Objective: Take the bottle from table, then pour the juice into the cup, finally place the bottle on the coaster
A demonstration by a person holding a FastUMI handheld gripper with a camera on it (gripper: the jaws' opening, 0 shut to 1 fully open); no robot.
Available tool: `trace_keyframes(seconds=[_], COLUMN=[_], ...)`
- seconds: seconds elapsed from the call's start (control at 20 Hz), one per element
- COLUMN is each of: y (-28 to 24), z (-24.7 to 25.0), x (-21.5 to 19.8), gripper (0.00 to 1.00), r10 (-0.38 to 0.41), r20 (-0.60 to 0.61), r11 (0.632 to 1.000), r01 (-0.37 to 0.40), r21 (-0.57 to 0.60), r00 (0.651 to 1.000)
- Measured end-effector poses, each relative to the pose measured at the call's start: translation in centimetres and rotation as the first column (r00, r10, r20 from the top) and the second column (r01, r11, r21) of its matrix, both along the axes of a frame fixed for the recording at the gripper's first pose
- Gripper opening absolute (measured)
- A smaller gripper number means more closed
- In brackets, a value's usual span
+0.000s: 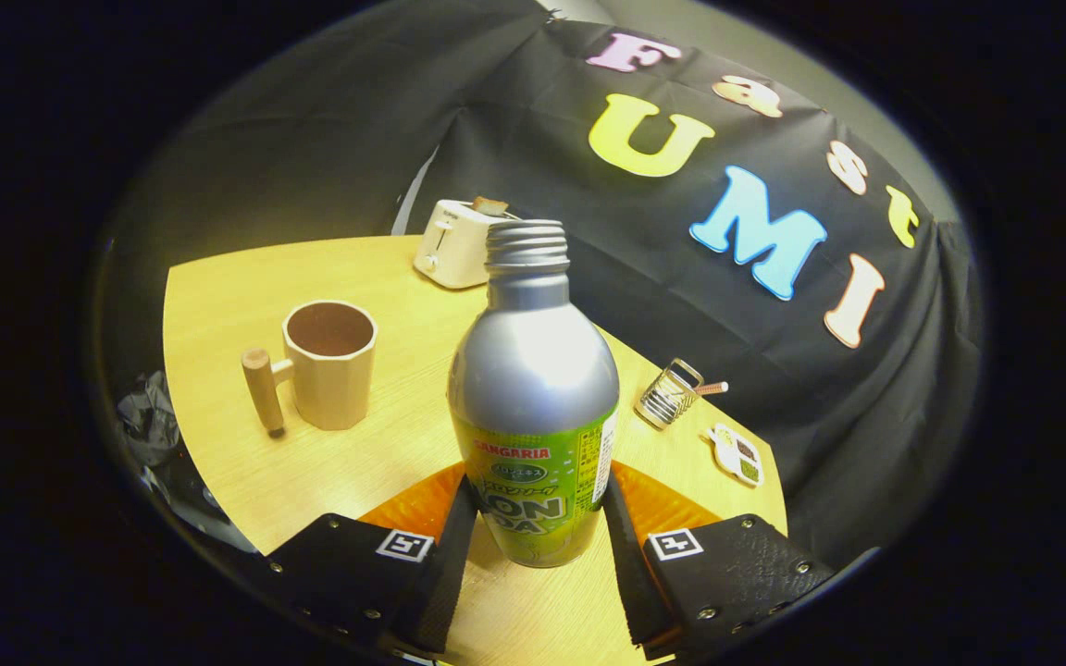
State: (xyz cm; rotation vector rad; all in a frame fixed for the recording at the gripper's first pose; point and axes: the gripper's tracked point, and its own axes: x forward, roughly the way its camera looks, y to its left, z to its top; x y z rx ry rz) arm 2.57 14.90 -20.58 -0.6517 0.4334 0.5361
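Silver bottle (533, 398), uncapped, sits clamped between my fingers (533, 546), apparently lifted off the table (218, 305) above the orange coaster (417, 504). The cup (329, 363) near the far edge looks empty; pouring and placing remain.

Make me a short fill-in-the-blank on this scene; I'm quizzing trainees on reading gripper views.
1. The gripper has its fingers on either side of the ____.
2. The wooden-handled mug stands upright with its ____ toward the fingers' left.
3. Bread sticks out of the ____ at the table's far edge.

Missing words: bottle; handle; toaster
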Motion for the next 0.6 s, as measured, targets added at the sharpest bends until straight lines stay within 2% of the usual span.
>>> trace_keyframes(seconds=[0.6], y=[2.3], z=[-0.4], x=[0.0], gripper=[0.7], r10=[0.104], r20=[0.03], r11=[0.973], r01=[-0.096], r21=[-0.21], r00=[0.994])
